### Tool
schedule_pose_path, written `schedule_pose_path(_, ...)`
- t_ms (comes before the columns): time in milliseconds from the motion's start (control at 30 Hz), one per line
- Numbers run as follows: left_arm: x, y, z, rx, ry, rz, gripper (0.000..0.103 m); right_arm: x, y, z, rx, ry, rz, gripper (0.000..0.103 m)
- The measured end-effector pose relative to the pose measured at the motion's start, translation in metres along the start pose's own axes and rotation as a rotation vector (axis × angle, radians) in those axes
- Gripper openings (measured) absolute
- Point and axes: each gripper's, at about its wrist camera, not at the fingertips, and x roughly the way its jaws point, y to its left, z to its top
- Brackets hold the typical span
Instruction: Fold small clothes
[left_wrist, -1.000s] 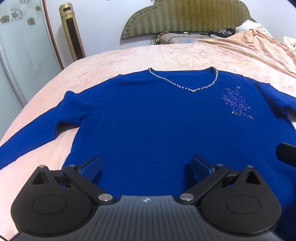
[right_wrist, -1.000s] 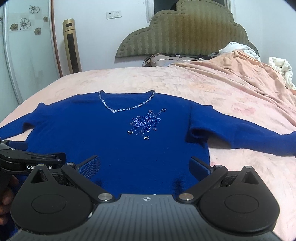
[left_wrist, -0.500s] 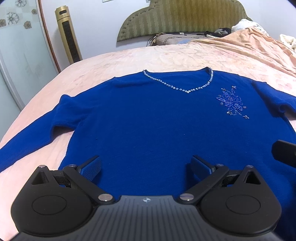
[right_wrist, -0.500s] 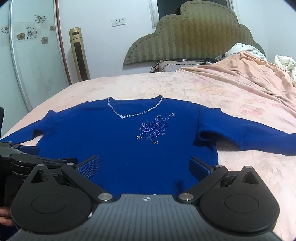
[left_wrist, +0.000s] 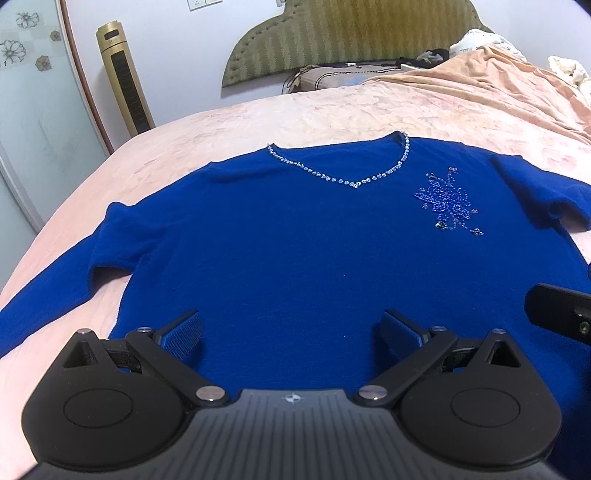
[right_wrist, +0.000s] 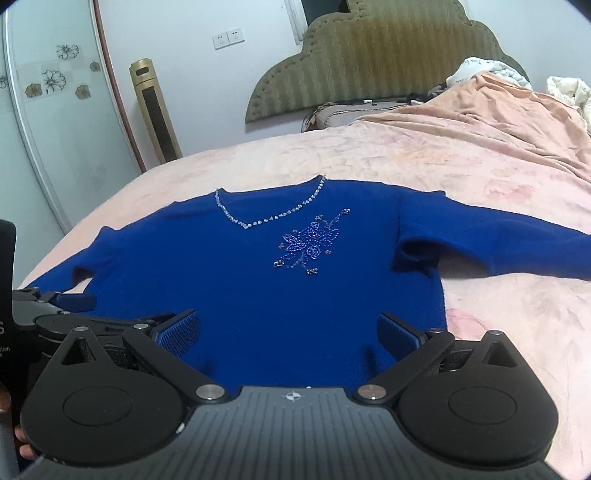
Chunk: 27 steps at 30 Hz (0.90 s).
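A royal-blue sweater (left_wrist: 295, 240) lies flat, front up, on the pink bedspread, sleeves spread to both sides. It has a beaded V neckline (left_wrist: 343, 177) and a beaded flower (left_wrist: 447, 203) on the chest. It also shows in the right wrist view (right_wrist: 258, 280). My left gripper (left_wrist: 291, 328) is open and empty, hovering over the sweater's lower hem. My right gripper (right_wrist: 290, 328) is open and empty over the hem's right part. The left gripper's body shows at the left edge of the right wrist view (right_wrist: 55, 314).
The bed (right_wrist: 498, 314) stretches right and far, with a rumpled peach blanket (right_wrist: 498, 110) and white bedding at the far right. A padded green headboard (right_wrist: 369, 66), a gold tower fan (right_wrist: 155, 110) and a glass door (right_wrist: 44, 147) stand behind and left.
Both grippers have risen and tilted up a little, so the sweater sits lower in both views. Both stay open and the sweater has not moved.
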Motion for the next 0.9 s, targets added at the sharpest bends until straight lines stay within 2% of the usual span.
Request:
schedule_pose_path(167, 0.000, -0.002, 0.002, 0.000, -0.002, -0.009, 0.103, 0.001, -0.006, 0.001, 0.007, -0.006, -0.050, 0.103)
schedule_pose_path(367, 0.003, -0.009, 0.003, 0.015, 0.004, -0.011, 0.103, 0.000, -0.023, 0.003, 0.104, -0.004, 0.030, 0.103)
schedule_pose_path(633, 0.006, -0.009, 0.002, 0.002, 0.013, 0.009, 0.103, -0.001, -0.032, 0.000, 0.153, -0.016, 0.000, 0.103)
schedule_pose_path(900, 0.007, -0.008, 0.002, 0.003, 0.016, 0.009, 0.103, 0.003, -0.036, -0.002, 0.191, -0.010, 0.019, 0.103)
